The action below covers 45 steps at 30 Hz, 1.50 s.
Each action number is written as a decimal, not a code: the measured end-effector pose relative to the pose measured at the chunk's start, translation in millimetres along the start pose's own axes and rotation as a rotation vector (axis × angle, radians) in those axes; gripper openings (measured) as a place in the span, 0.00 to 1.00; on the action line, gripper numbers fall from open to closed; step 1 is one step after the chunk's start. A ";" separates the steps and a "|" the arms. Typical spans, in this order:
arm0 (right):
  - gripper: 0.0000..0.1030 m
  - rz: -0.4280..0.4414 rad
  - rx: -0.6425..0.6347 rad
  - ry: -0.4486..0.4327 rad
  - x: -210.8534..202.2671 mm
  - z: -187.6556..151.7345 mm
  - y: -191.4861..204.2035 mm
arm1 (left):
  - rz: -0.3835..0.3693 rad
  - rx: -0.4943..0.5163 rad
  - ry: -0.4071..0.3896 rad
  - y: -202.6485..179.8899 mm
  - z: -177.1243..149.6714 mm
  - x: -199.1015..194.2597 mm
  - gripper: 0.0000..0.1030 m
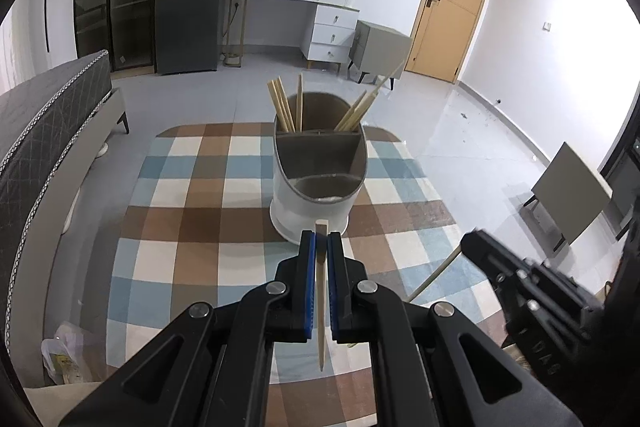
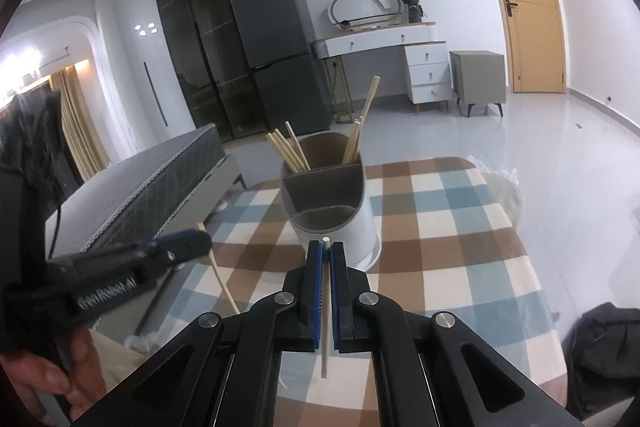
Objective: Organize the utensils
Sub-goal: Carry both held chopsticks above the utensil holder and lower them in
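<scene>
Left gripper (image 1: 320, 239) was clamped tight on a chopstick (image 1: 320, 291), blue pads (image 1: 309, 283) pressing both sides; the stick ran lengthwise between the fingers, blunt end poking past the tips, thin end hanging back toward the camera. From the right wrist view the same gripper (image 2: 200, 241) showed at left, held in a hand (image 2: 60, 379), its stick (image 2: 222, 275) slanting down over the table edge.

Holder (image 1: 318, 163) stood on the checked tablecloth (image 1: 192, 227), just ahead of the left gripper's tips. It was white outside, grey inside, with dividers. Chopsticks stood in the rear compartment only: one bunch (image 1: 285, 107) leaning left, another bunch (image 1: 362, 109) leaning right. Front compartments looked bare.

Right gripper (image 2: 326, 247) was likewise closed on a second chopstick (image 2: 325, 307), pads flush against it, round tip just past the fingertips, the rest trailing back. The holder (image 2: 332, 203) sat right in front of it. In the left wrist view the right gripper (image 1: 470, 243) appeared at far right, blurred, its stick (image 1: 434, 273) angling down-left above the cloth.

Both held sticks were off the table, near the holder but not in it.
</scene>
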State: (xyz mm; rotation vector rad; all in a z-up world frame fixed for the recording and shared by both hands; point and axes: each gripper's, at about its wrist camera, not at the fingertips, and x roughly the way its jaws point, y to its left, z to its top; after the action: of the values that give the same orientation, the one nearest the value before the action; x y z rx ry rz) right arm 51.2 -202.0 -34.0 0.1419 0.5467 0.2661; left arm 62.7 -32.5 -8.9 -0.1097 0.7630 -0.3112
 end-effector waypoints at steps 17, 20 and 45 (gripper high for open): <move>0.03 0.035 0.044 -0.057 4.4 38.1 -4.9 | -0.040 -0.078 -0.019 20.6 60.1 -11.2 0.01; 0.03 0.040 0.046 -0.073 8.4 54.2 -9.6 | -0.041 -0.090 -0.028 21.7 73.6 -9.1 0.01; 0.03 0.089 -0.003 -0.275 38.4 174.1 -9.6 | -0.067 -0.100 -0.161 28.5 174.5 20.2 0.01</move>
State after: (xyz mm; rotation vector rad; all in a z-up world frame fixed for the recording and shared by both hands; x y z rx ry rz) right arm 177.1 -211.0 92.3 0.1966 0.2669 0.3282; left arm 204.3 -14.3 97.3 -0.2527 0.6157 -0.3234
